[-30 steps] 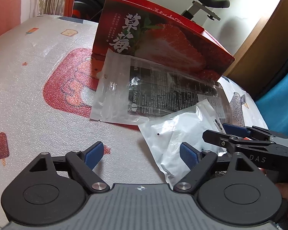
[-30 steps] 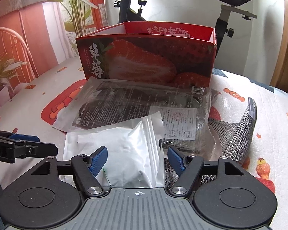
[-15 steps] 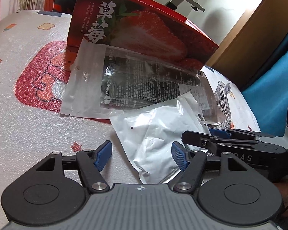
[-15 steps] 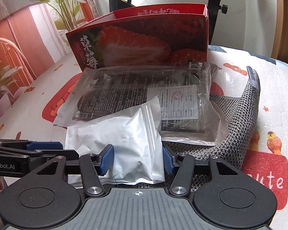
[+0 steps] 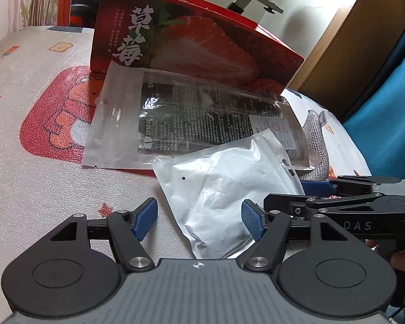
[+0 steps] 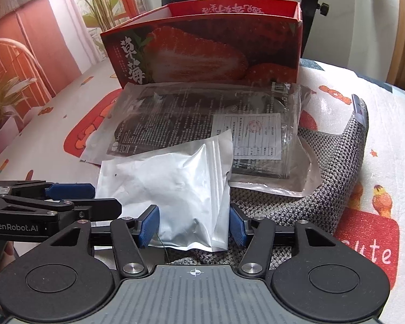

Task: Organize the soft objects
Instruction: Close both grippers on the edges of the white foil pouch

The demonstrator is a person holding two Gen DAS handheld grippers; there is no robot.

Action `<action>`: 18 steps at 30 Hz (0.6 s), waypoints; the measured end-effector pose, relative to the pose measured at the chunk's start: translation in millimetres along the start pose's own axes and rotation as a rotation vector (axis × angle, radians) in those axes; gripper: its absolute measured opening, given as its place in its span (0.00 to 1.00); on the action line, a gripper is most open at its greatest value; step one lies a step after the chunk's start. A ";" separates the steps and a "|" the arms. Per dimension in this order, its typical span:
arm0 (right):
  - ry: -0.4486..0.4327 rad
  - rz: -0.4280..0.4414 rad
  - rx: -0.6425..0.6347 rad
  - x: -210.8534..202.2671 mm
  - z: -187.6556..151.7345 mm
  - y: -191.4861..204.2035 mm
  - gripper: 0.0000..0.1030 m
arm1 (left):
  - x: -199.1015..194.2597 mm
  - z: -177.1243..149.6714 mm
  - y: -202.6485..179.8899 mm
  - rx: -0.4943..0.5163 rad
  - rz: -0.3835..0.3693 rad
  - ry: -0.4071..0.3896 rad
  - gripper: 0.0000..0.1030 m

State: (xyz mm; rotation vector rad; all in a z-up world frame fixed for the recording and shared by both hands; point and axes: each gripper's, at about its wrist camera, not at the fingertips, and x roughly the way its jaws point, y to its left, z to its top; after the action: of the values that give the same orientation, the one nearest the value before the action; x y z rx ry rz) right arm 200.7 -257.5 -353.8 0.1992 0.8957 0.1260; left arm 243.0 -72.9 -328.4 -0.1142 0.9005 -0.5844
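Two hand-held grippers converge on one white foil pouch (image 5: 224, 189) that lies on a cartoon-printed foam mat (image 5: 40, 162). Compared with the frames a second earlier, both have closed in on the pouch: it formerly lay ahead of the fingers, and its near end now sits between them in each wrist view. This suggests that the approach is nearly finished and a pinch comes next.

Left: the left gripper (image 5: 199, 217) has its jaws spread wide and holding nothing. The near left corner of the pouch sits in the gap, closer to the right blue pad, and neither pad visibly touches it.

Centre: the pouch overlaps the near edge of a larger clear bag with a dark printed insert (image 5: 202, 118). That bag leans against the front wall of an open red strawberry box (image 5: 191, 43), the probable destination. A grey knitted piece (image 6: 324, 189) lies under the right portions of both packets.

Right: the right gripper (image 6: 194, 225) also has its jaws open, though narrower than a second ago. Its pads flank the near right end of the pouch, very close to the edges; contact cannot be confirmed. Nothing is gripped yet.

The two grippers lie side by side and almost touch, so they could collide as the jaws close. The foil is thin and slippery and may crumple or slide.
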 end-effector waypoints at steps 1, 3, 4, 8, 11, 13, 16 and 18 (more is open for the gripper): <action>-0.001 -0.004 -0.019 -1.4 -0.1 1.5 0.52 | 0.1 0.5 0.4 -0.005 0.000 0.001 0.68; -0.004 -0.008 -0.031 -3.1 0.1 2.0 0.51 | 0.1 1.2 2.1 -0.018 -0.004 0.001 0.68; -0.007 -0.003 -0.025 -3.7 0.6 0.5 0.51 | 0.1 0.9 2.2 -0.016 -0.004 0.000 0.68; -0.015 -0.004 -0.004 -3.4 2.6 -3.6 0.42 | 0.7 -0.4 -0.5 0.010 0.004 -0.005 0.69; -0.010 -0.008 -0.013 -2.0 0.1 -2.3 0.39 | 1.3 1.4 0.8 0.000 -0.003 -0.006 0.69; -0.010 -0.014 -0.021 -1.6 -2.8 0.3 0.37 | 1.4 2.3 3.2 -0.014 -0.010 -0.005 0.69; -0.003 0.004 -0.018 -1.9 -6.3 1.1 0.37 | 1.5 1.5 2.7 -0.011 -0.011 -0.007 0.69; -0.001 0.013 -0.014 -1.6 -8.4 2.0 0.37 | 1.8 1.4 2.4 -0.012 -0.010 -0.008 0.69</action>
State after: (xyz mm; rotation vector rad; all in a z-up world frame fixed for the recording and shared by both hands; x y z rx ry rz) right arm 193.2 -254.9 -357.2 0.1919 0.8922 0.1442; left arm 246.0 -72.0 -329.6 -0.1322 0.8962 -0.5878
